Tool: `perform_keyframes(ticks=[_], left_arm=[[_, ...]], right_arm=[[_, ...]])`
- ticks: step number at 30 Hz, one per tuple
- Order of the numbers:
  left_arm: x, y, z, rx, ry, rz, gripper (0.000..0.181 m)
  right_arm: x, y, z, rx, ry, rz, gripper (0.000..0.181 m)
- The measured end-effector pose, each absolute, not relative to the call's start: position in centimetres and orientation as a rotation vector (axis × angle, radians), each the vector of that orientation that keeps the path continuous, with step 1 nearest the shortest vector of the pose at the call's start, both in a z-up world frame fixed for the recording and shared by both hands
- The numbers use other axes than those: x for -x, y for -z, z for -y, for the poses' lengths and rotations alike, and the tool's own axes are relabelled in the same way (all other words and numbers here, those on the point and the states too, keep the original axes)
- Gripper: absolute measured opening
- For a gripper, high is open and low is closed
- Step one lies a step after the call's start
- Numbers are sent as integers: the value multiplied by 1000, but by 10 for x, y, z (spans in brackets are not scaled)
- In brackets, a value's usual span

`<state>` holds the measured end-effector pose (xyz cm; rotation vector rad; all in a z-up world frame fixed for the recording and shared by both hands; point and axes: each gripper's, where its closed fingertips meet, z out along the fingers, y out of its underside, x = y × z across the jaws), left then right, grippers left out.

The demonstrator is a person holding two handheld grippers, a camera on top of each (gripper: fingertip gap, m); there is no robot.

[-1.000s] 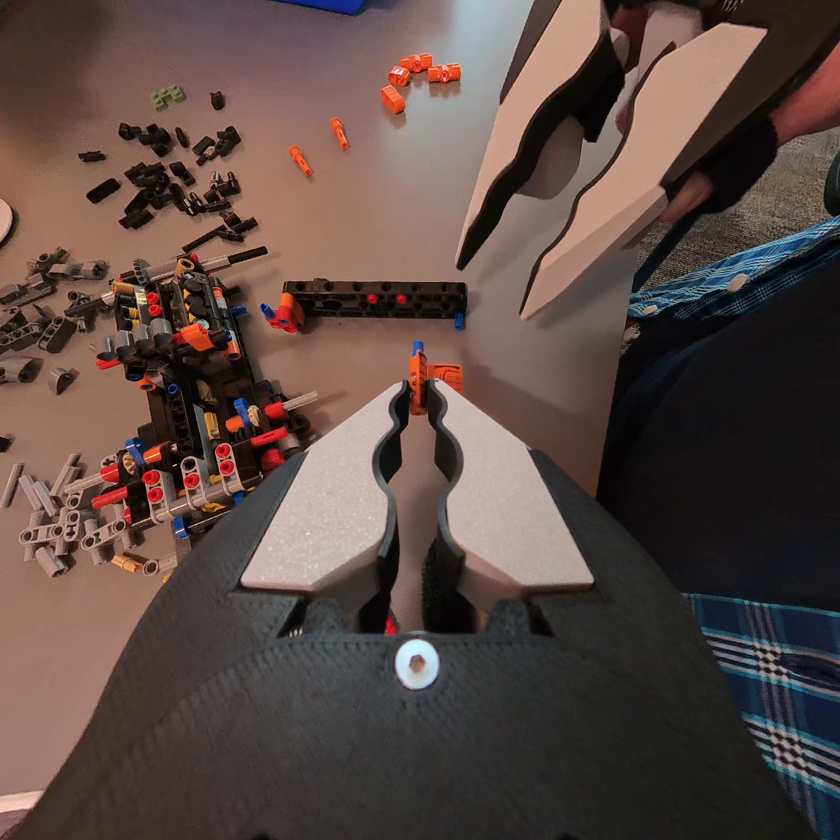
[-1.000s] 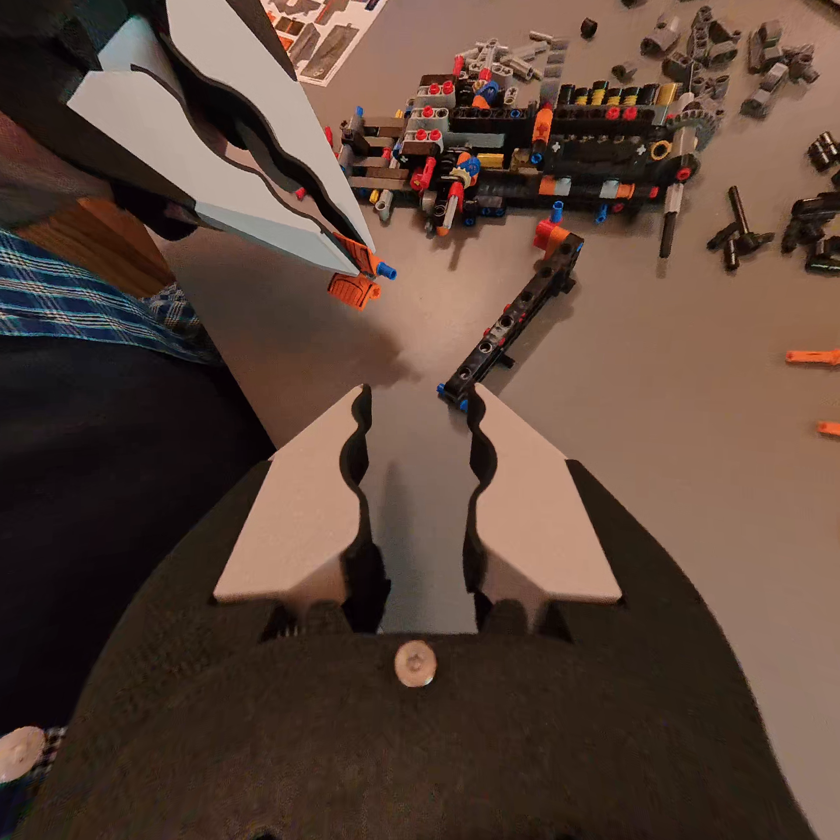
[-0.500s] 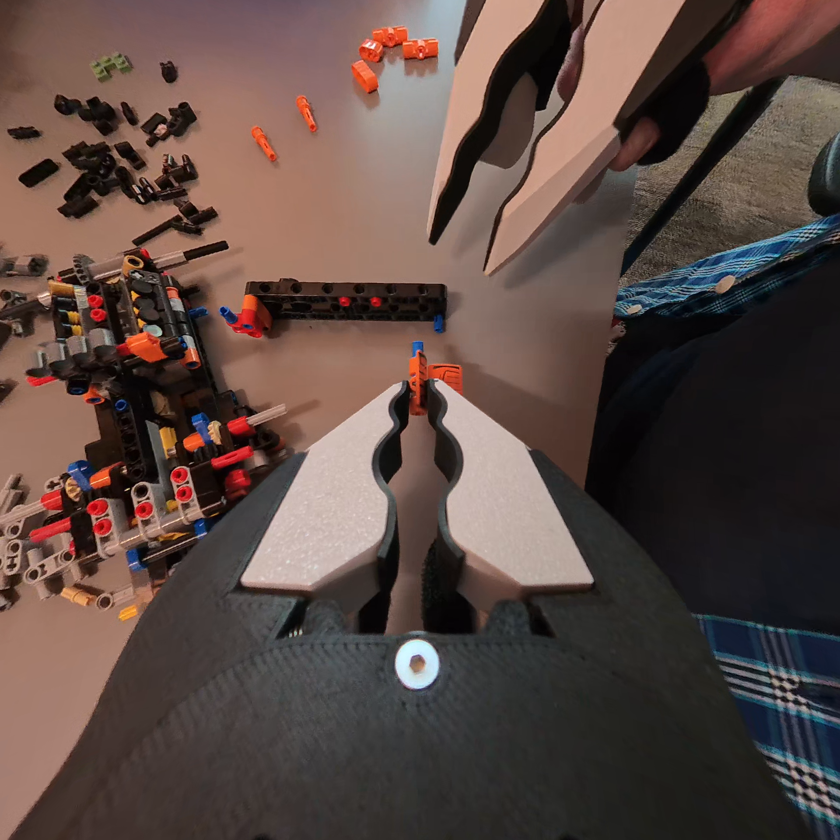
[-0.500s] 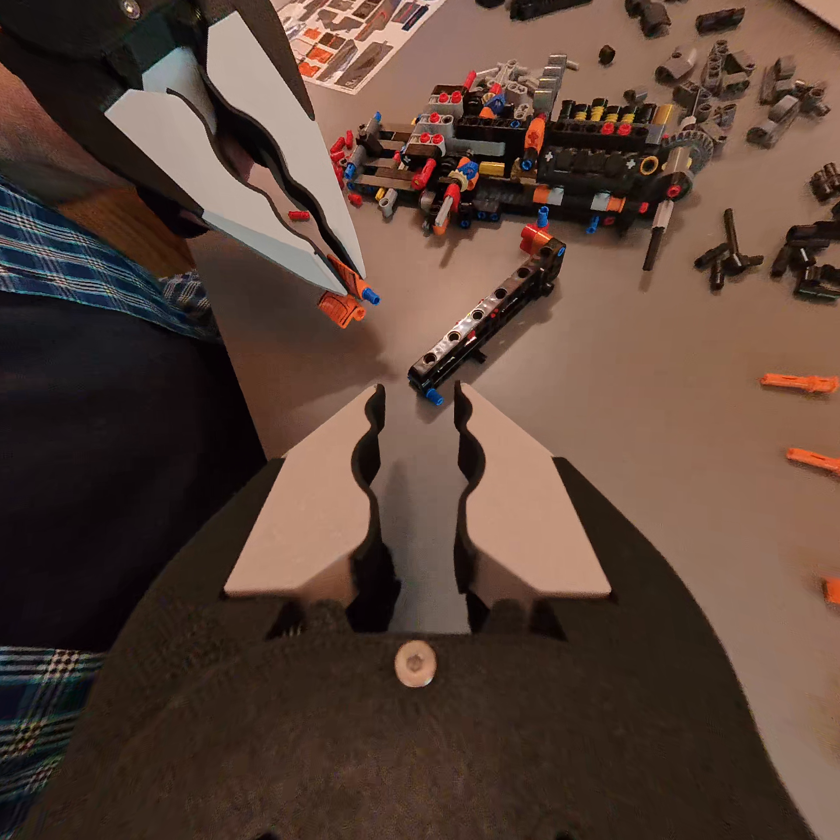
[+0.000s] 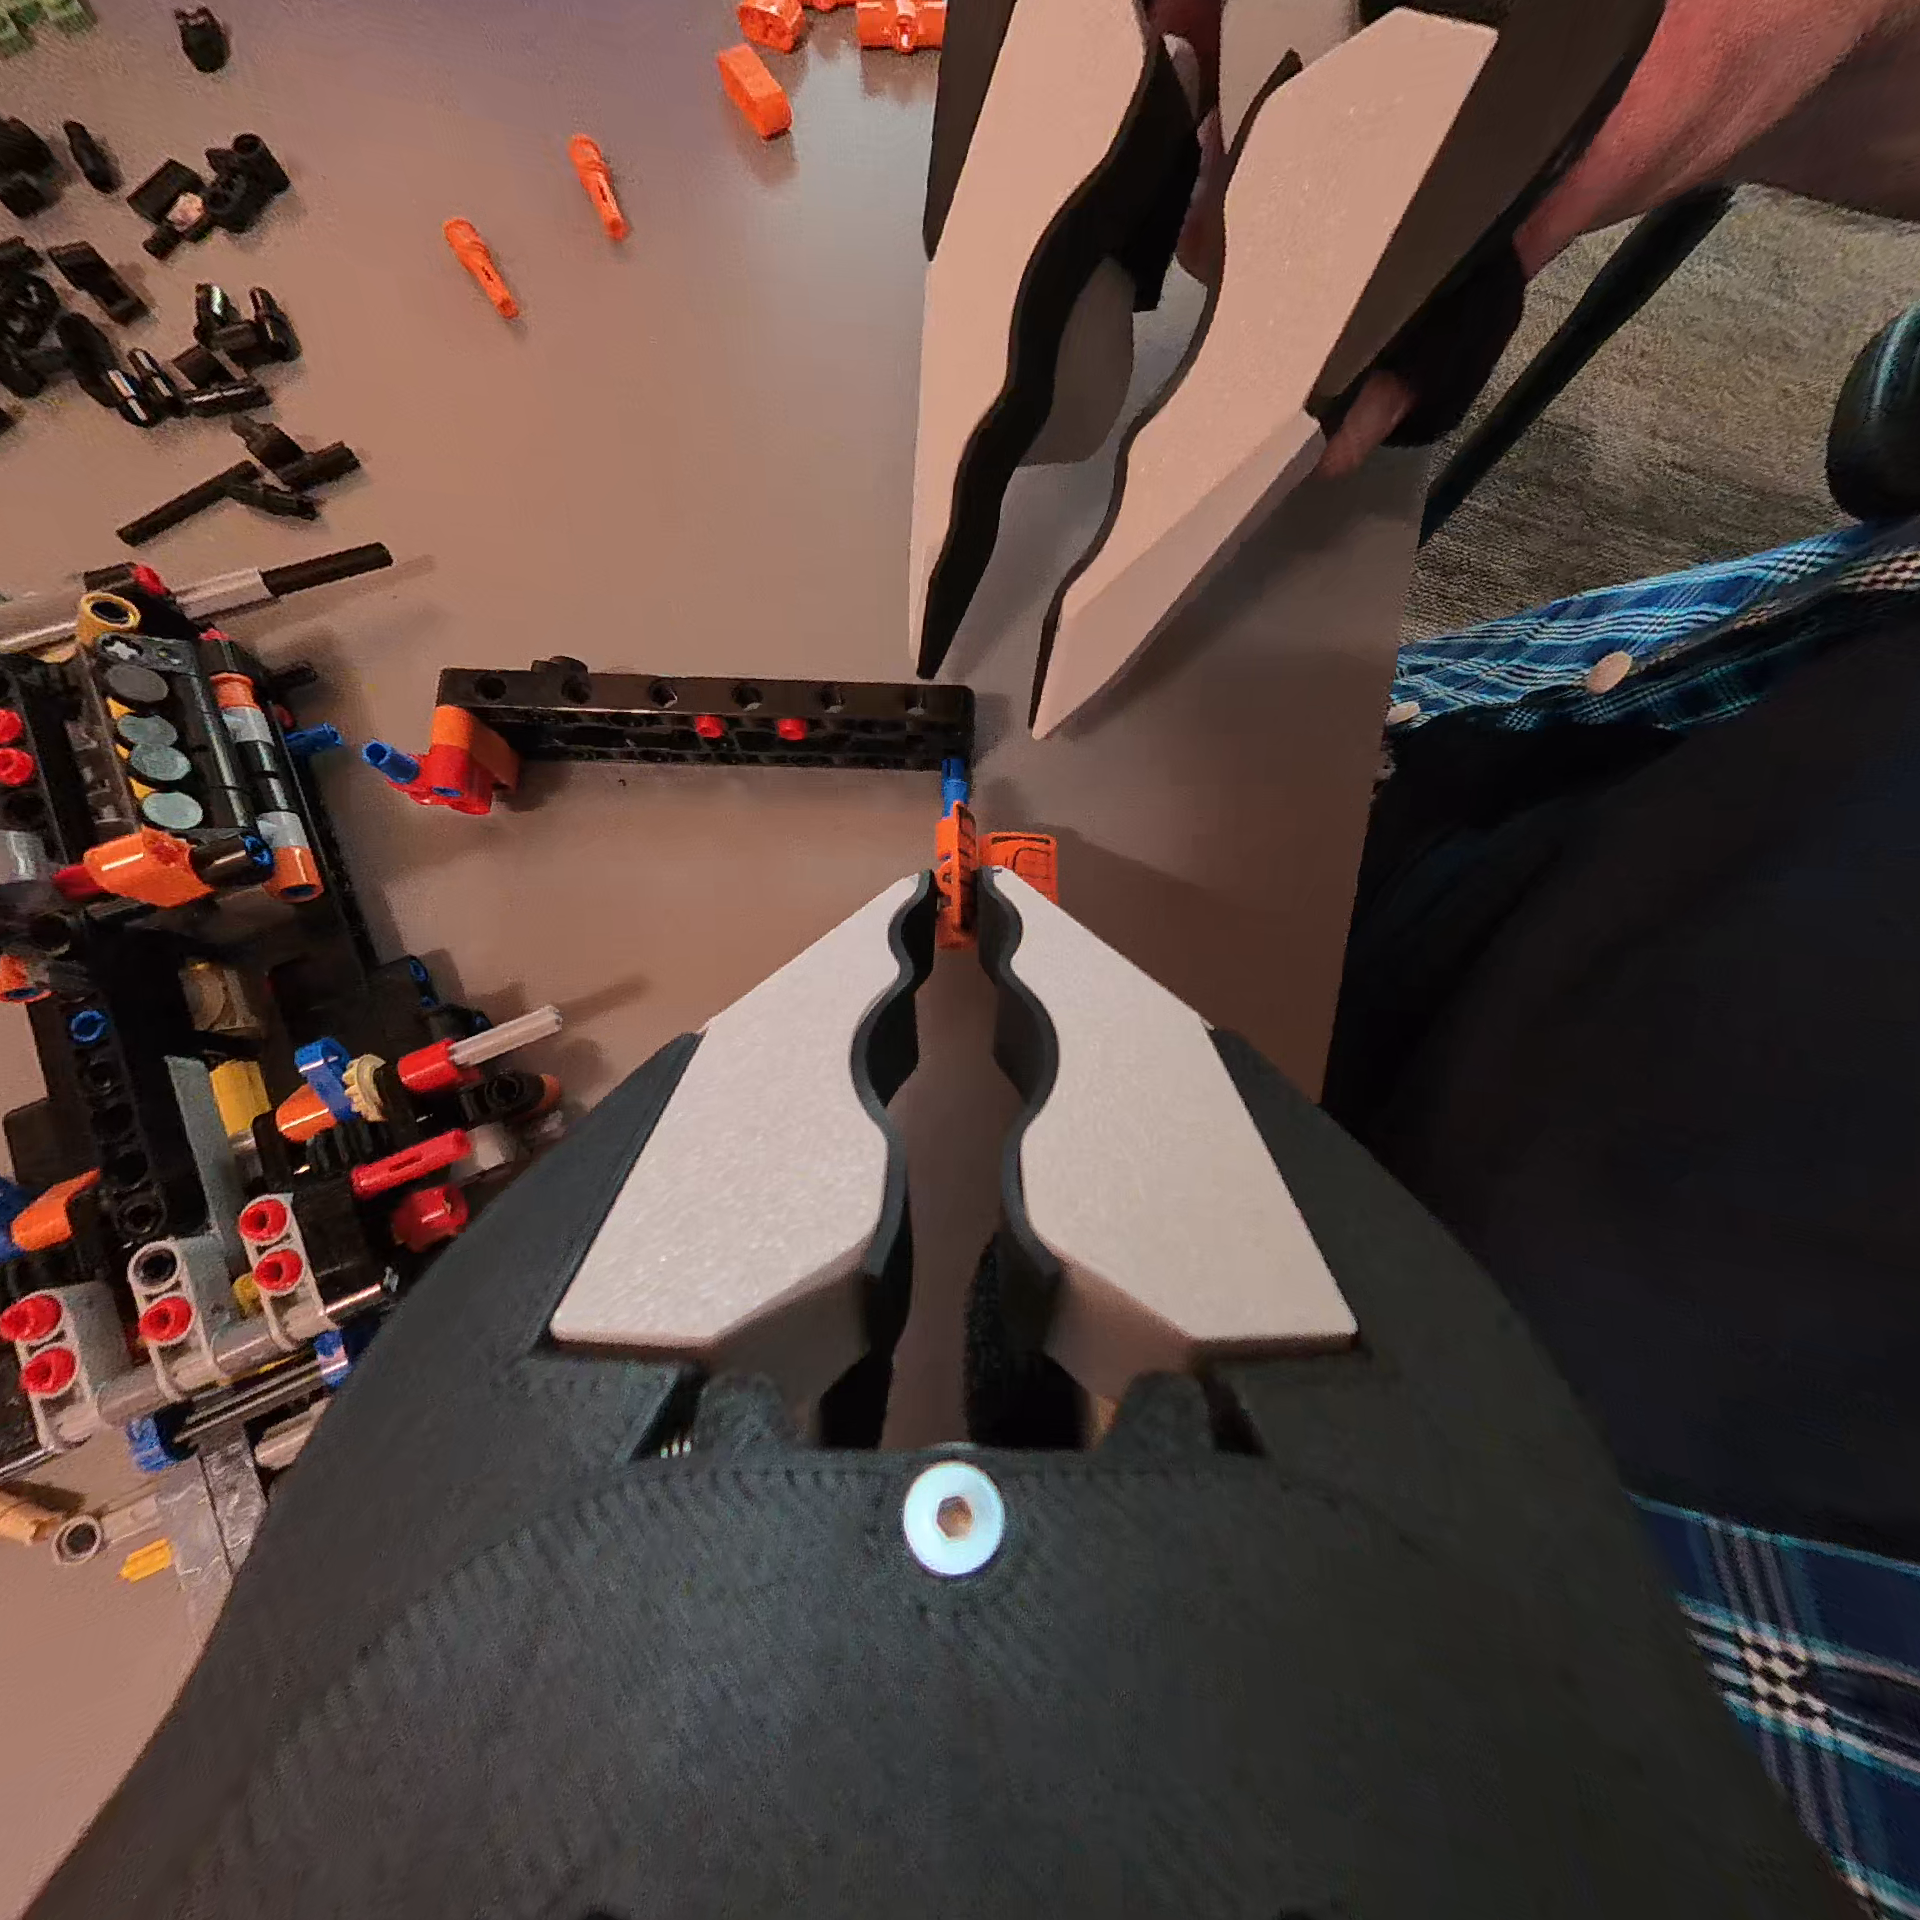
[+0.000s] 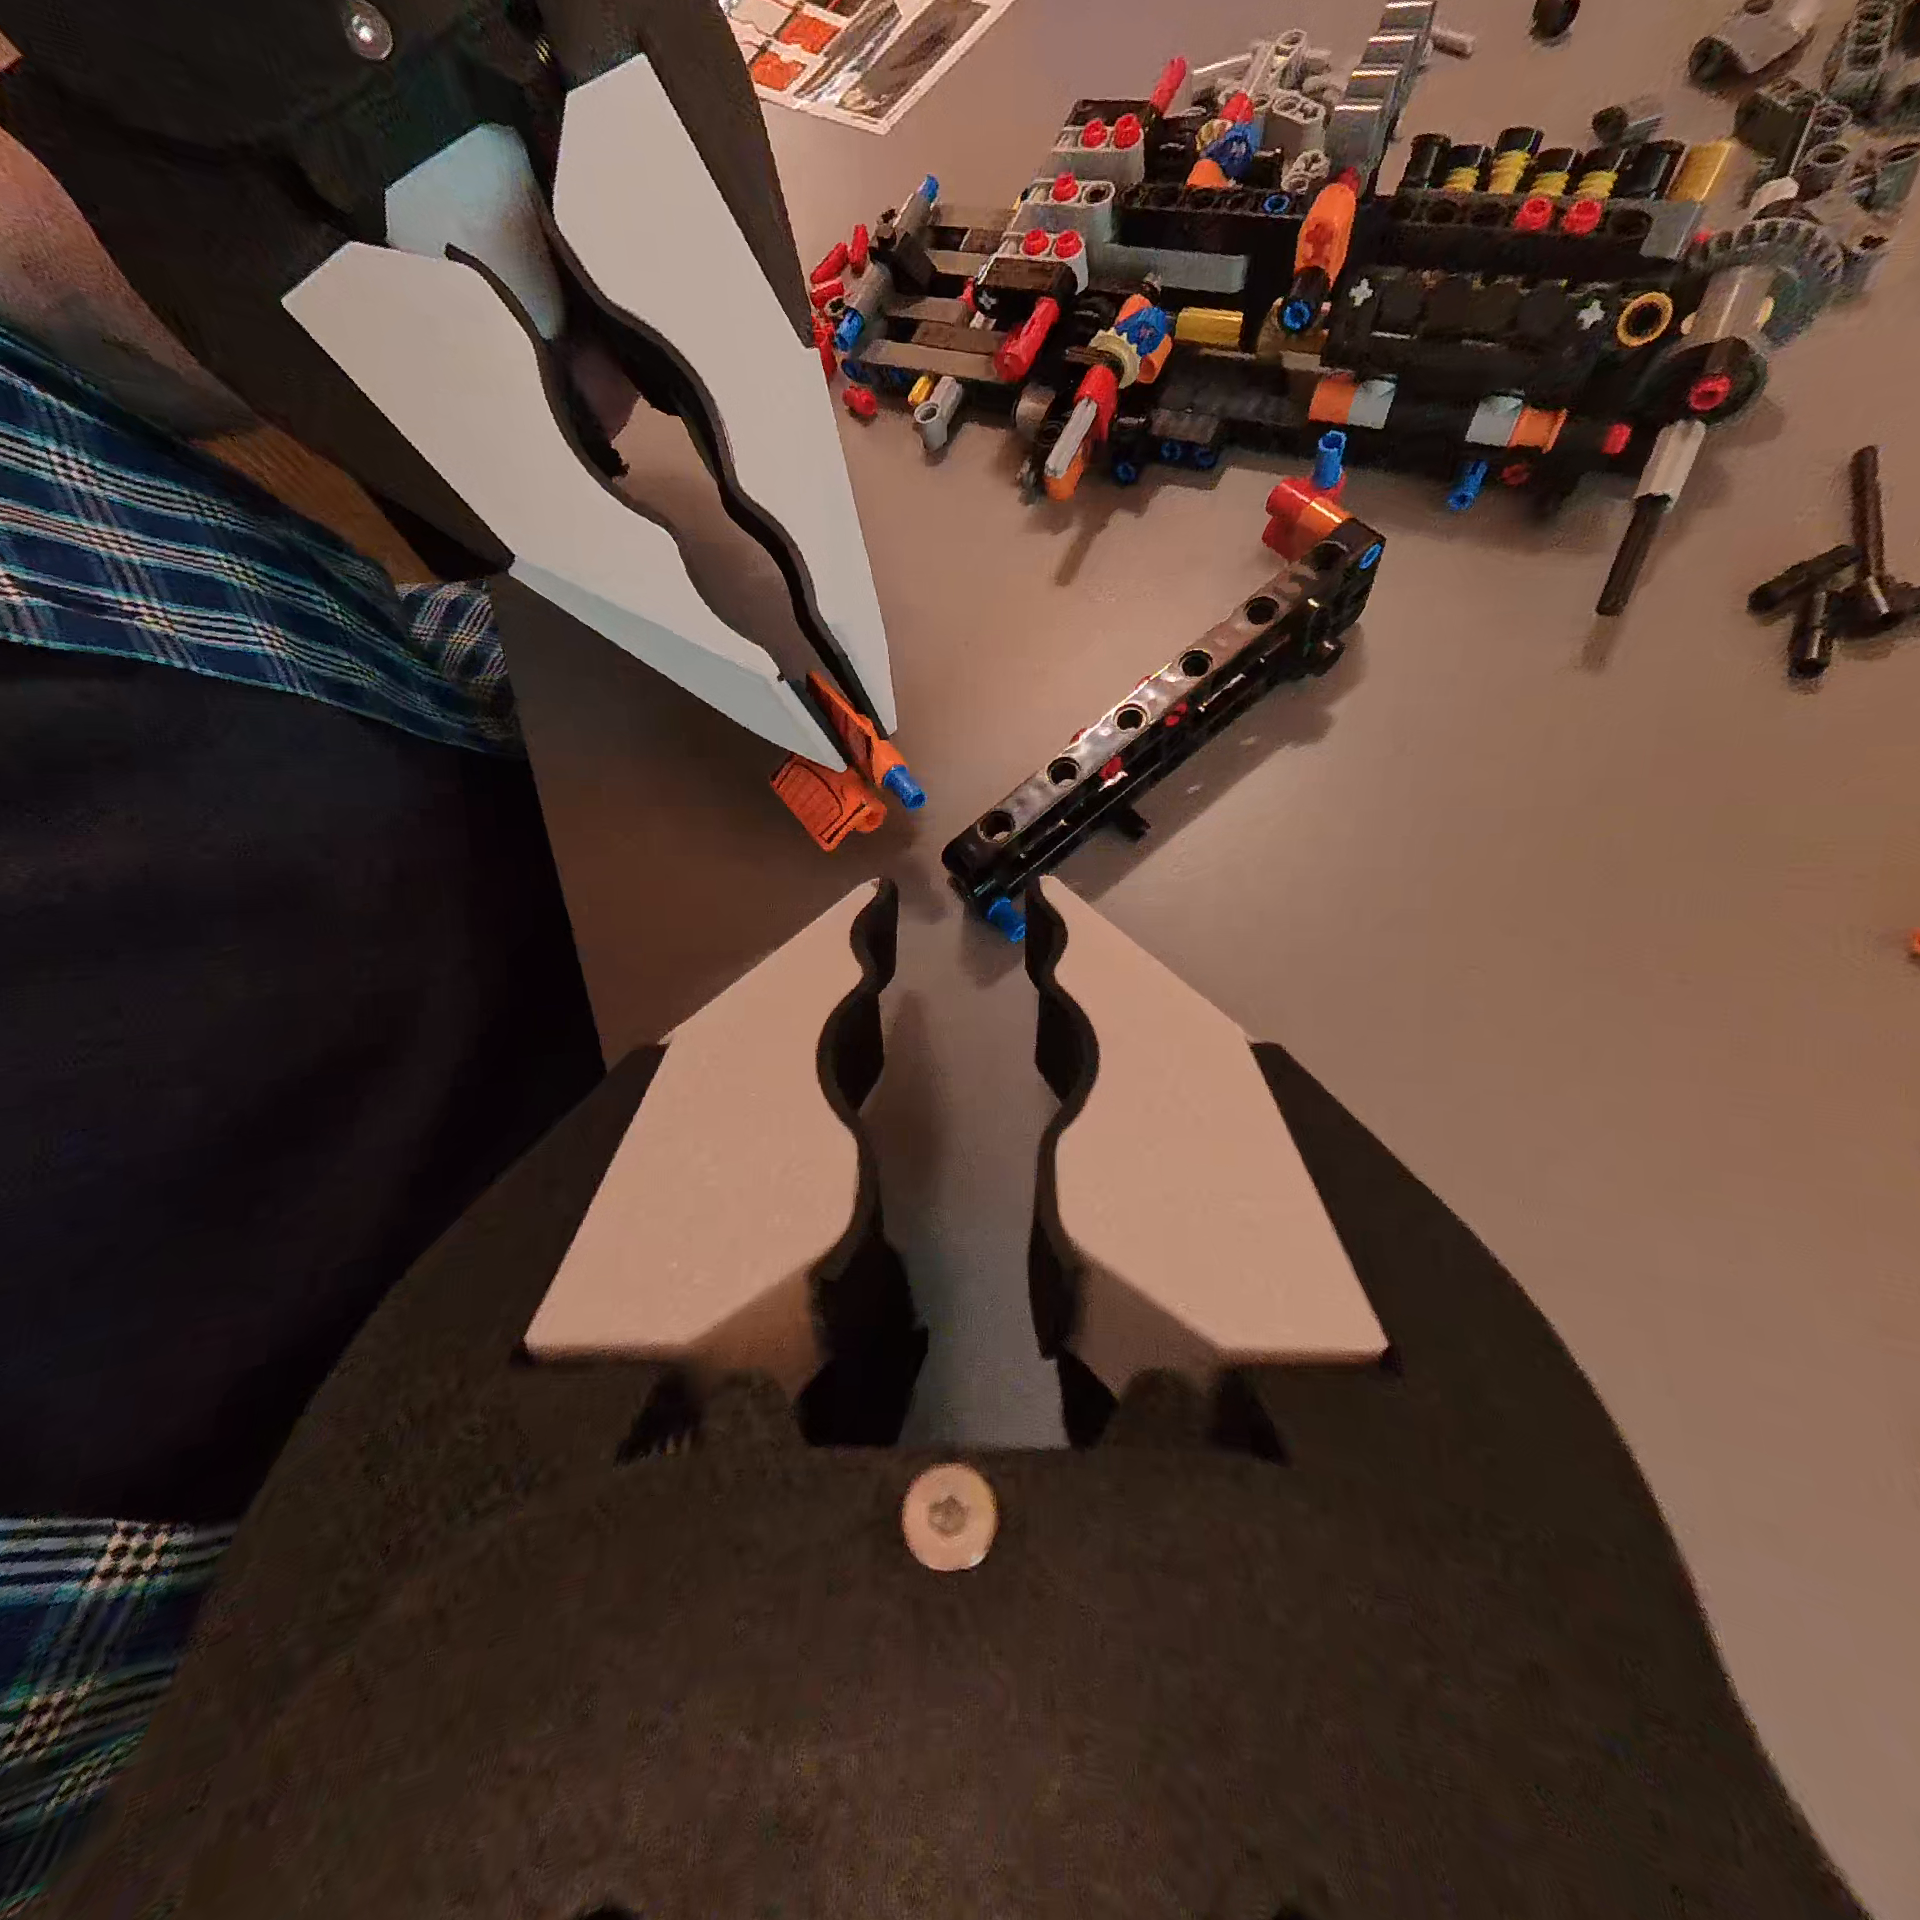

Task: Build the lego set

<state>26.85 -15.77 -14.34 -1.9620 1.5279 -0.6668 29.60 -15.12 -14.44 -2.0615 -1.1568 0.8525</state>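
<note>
Item: small orange piece (image 5: 956,883) with a blue pin at its front end, pinched between the fingertips of the left gripper (image 5: 961,894) and held just above the table (image 5: 727,436), near the table's edge by the person's lap. In the right wrist view the same piece (image 6: 847,774) projects from the tips of the left gripper (image 6: 847,727), blue pin aimed at the near end of the beam.

Item: black beam (image 5: 707,717), long, with a row of holes, 2 red pins visible in its side, an orange-and-red connector at the far end and a blue pin at the near end. Lies flat on the table; not gripped. Seen also in the right wrist view (image 6: 1174,717).

Item: right gripper (image 6: 961,899), fingers spread with a clear gap, holding nothing. Its tips sit just beside the beam's near end, 1 fingertip (image 6: 1049,904) next to the blue pin. From the left wrist view it (image 5: 982,696) hangs over that same end.

Item: large partial assembly (image 6: 1351,312), black, grey, red, yellow and orange, lying beyond the beam.

Item: loose orange pins (image 5: 540,208) and loose black parts (image 5: 187,343), scattered farther out. A printed sheet (image 6: 862,52) lies at the far edge.
</note>
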Motion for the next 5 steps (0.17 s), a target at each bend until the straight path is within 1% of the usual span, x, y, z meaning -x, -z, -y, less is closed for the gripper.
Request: perform_keyframes(ticks=[1, 5], left_arm=[[-270, 144, 158, 1966, 676, -1529, 7], [-276, 144, 158, 1973, 719, -1521, 7]], right_arm=[[-296, 145, 151, 2059, -853, 1161, 21], [-294, 147, 151, 2055, -880, 1162, 19]])
